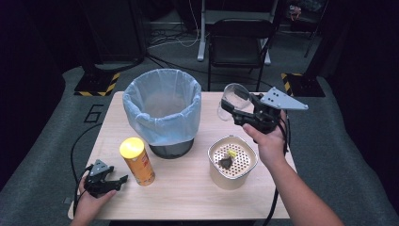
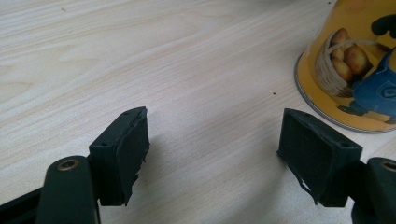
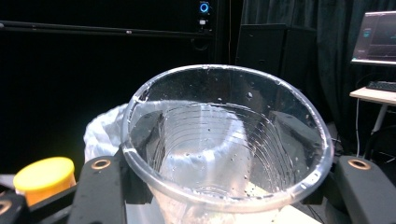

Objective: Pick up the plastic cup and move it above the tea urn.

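Note:
My right gripper is shut on a clear plastic cup, held tilted above the table to the right of the bin. In the right gripper view the cup sits between the two jaws, its wet mouth facing the camera. A round cream strainer pot with a dark scrap and a yellow bit on its perforated top stands below that hand. My left gripper rests open at the table's front left corner, beside a yellow crisps can. Its fingers are wide apart over bare wood, the can at the right.
A grey waste bin with a pale blue liner stands at the table's back middle. The wooden table has free room along its front. A black chair stands on the floor behind the table.

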